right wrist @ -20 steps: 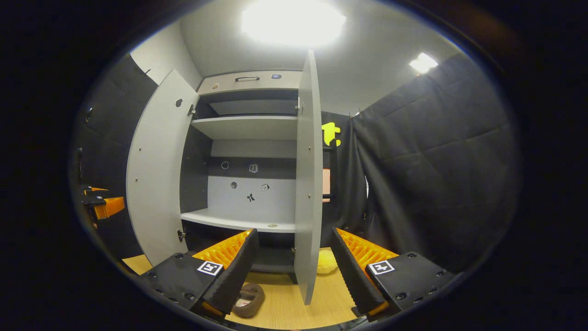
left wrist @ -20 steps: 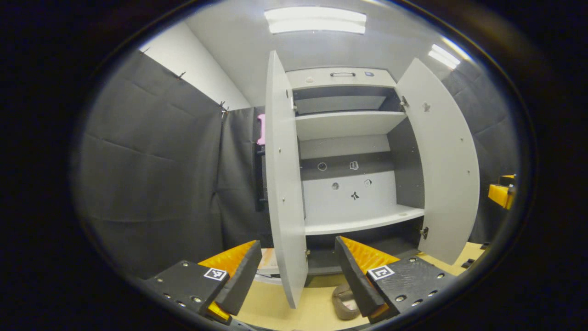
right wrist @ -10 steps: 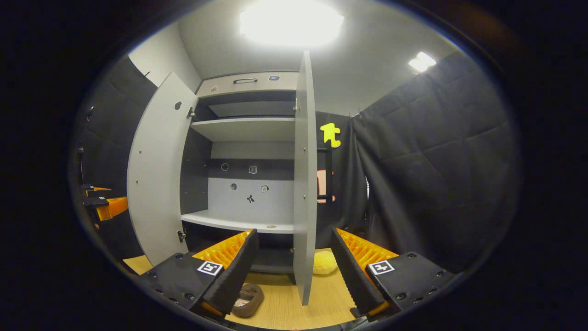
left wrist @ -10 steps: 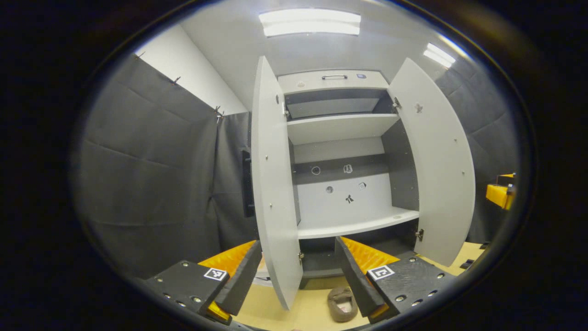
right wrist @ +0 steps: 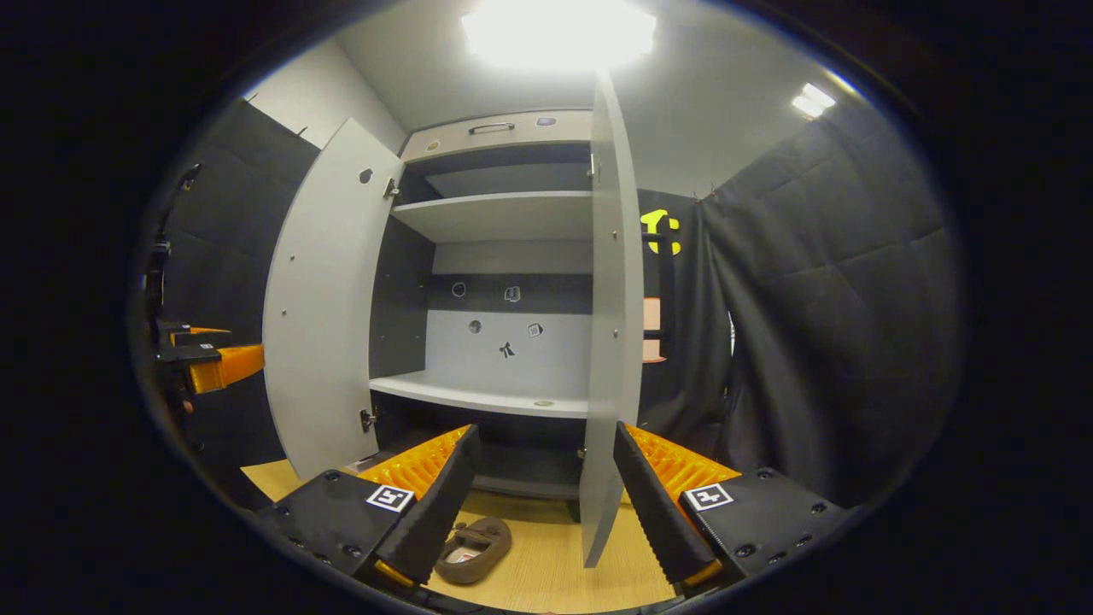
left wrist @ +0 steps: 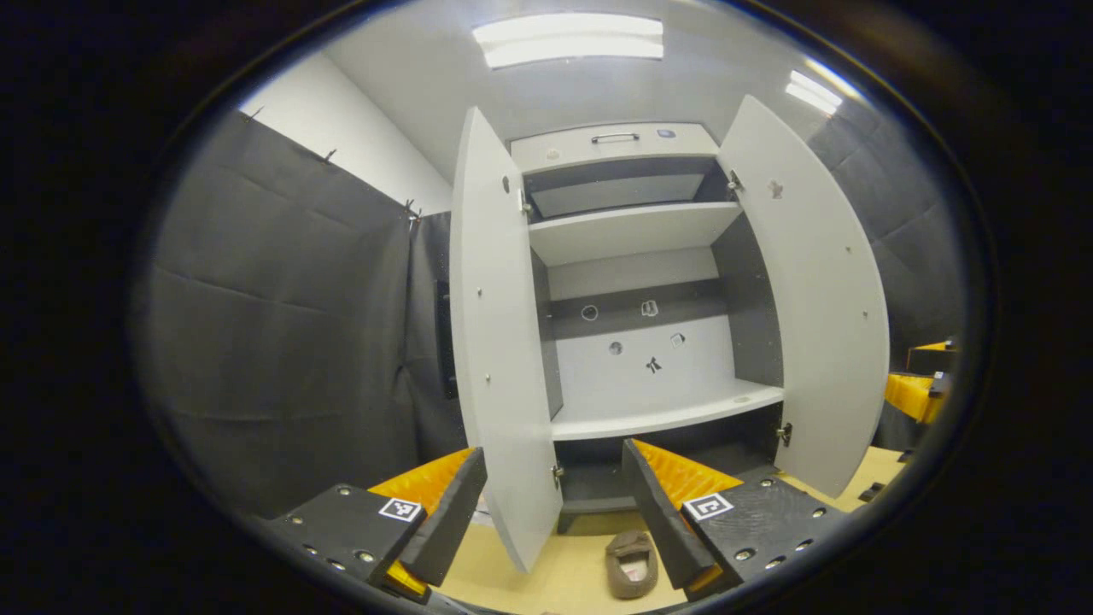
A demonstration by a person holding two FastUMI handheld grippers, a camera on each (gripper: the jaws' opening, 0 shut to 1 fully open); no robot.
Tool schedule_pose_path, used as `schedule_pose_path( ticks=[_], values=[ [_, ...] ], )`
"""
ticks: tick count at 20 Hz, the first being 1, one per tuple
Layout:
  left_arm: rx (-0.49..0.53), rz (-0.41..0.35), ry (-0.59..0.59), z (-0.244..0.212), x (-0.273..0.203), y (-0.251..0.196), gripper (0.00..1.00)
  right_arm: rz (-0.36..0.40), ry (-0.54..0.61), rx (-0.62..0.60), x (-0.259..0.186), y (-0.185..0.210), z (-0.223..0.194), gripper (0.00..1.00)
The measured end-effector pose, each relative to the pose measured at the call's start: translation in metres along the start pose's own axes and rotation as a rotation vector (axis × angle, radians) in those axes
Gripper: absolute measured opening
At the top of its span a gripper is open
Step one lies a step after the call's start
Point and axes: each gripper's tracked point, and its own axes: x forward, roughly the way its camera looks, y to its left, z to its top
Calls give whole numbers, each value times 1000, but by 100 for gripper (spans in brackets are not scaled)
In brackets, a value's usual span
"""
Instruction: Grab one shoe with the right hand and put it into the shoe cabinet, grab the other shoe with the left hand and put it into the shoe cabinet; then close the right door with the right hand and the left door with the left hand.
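The shoe cabinet (left wrist: 632, 256) stands with both doors swung out. In the left gripper view, the left door (left wrist: 495, 342) and the right door (left wrist: 820, 299) flank bare shelves. One brown shoe (left wrist: 632, 564) lies on the wooden floor (left wrist: 555, 581) in front of the cabinet base, also seen in the right gripper view (right wrist: 474, 551). The left gripper (left wrist: 551, 512) has its jaws released, grasping nothing. The right gripper (right wrist: 542, 504) likewise has its jaws released and empty, with the right door's edge (right wrist: 610, 342) rising between its fingers.
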Motion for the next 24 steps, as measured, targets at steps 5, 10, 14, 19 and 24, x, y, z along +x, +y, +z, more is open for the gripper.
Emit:
schedule_pose_path(
  ticks=[5,10,14,19,24],
  values=[
    [11,41,11,-3,-12,11,100,50,60,-4,16,18,-22,99],
    [19,73,5,-7,-8,31,100,93,126,5,33,44,-50,96],
    [14,97,5,-12,3,50,100,132,197,-19,51,72,-77,99],
    [9,126,16,-24,13,75,95,190,306,-43,70,104,-121,100],
    [8,166,28,-34,18,100,94,239,429,-52,80,129,-166,99]
  ],
)
